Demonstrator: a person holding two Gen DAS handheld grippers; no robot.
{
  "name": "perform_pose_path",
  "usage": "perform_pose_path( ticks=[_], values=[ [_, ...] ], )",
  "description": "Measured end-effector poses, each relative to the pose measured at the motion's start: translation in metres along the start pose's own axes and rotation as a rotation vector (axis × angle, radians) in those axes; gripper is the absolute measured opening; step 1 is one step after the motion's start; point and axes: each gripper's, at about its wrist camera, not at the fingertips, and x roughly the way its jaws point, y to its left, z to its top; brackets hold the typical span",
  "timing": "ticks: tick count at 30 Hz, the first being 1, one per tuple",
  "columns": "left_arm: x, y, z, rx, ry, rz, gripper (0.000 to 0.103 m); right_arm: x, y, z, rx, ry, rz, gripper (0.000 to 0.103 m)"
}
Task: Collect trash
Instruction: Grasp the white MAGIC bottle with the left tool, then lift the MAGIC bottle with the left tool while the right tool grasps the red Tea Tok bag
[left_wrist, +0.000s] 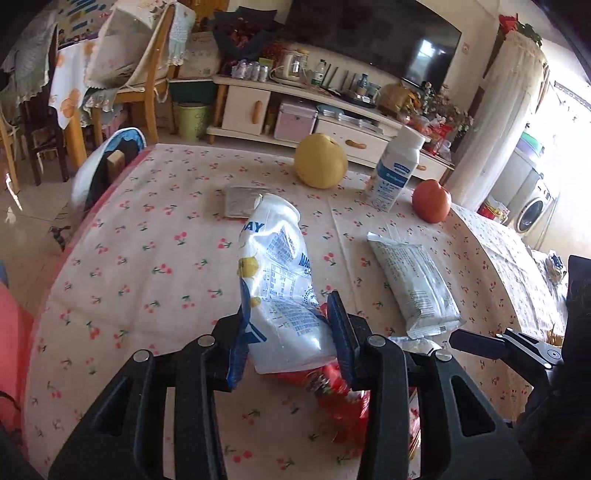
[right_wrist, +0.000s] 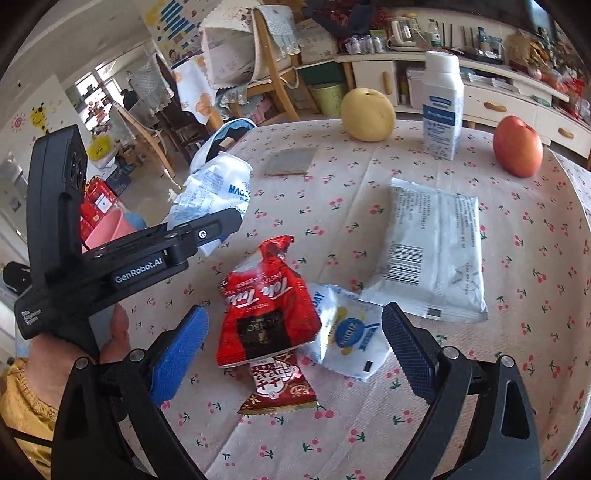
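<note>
Cherry-print table (right_wrist: 369, 177), living-room clutter behind: left claw (left_wrist: 291, 332) clenched on a crumpled white-and-blue wrapper (left_wrist: 280, 266), lifted off the cloth, long axis running up and away from the pads. Right claw (right_wrist: 295, 354) is released, jaws wide, hanging over the red snack wrappers (right_wrist: 266, 314) and a small white packet (right_wrist: 351, 332), both flat on the table dead centre between the fingers, red one's long axis pointing away from the claw, so right hand is nearer. Flat white sachet (right_wrist: 436, 251) lies further right, just beside; pear, milk carton and apple stand at the far edge, probably not trash.
</note>
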Motion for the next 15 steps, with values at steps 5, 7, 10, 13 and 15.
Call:
perform_pose_path(
  ticks=[5,7,10,13,15],
  values=[
    [-0.028,0.025,-0.011,-0.050,-0.014,0.055,0.041,0.020,0.019,-0.001,-0.095,0.020,-0.030,0.094],
    [-0.040,0.034,-0.018,-0.062,-0.021,0.072,0.041,0.028,0.023,-0.001,-0.123,0.028,-0.050,0.094],
    [-0.054,0.044,-0.027,-0.074,-0.029,0.090,0.041,0.041,0.024,-0.001,-0.138,0.044,-0.074,0.094],
    [-0.063,0.050,-0.033,-0.077,-0.050,0.098,0.041,0.051,0.024,0.000,-0.146,0.050,-0.083,0.094],
    [-0.065,0.055,-0.035,-0.089,-0.057,0.086,0.041,0.055,0.027,0.001,-0.164,0.044,-0.088,0.094]
  ],
)
